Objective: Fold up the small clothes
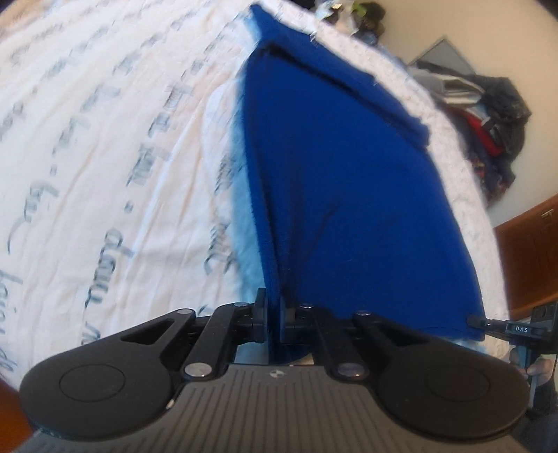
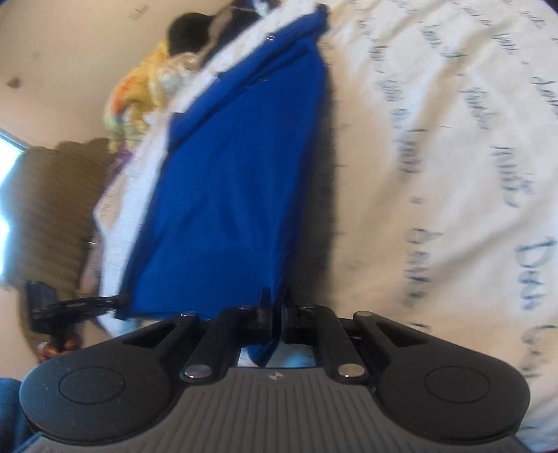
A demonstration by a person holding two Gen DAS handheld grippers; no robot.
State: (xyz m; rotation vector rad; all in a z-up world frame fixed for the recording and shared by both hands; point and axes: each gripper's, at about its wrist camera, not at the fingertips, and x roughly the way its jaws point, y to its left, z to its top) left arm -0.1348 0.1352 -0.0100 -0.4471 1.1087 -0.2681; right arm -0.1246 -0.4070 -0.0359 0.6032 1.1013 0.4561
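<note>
A royal blue garment (image 1: 341,181) lies stretched over the white bed sheet with grey script (image 1: 104,139). My left gripper (image 1: 275,313) is shut on one near corner of the garment. The right gripper shows at the garment's other near corner in the left wrist view (image 1: 476,321). In the right wrist view the same blue garment (image 2: 237,174) runs away from me over the sheet (image 2: 436,156). My right gripper (image 2: 275,310) is shut on its near corner. The left gripper pinches the opposite corner there (image 2: 120,299). The near hem is held taut between both grippers.
A pile of dark and red clothes (image 1: 488,129) lies at the bed's far right edge beside a wooden piece of furniture (image 1: 530,261). A yellow patterned cloth (image 2: 136,94) and a dark object (image 2: 188,31) lie at the bed's edge by the wall.
</note>
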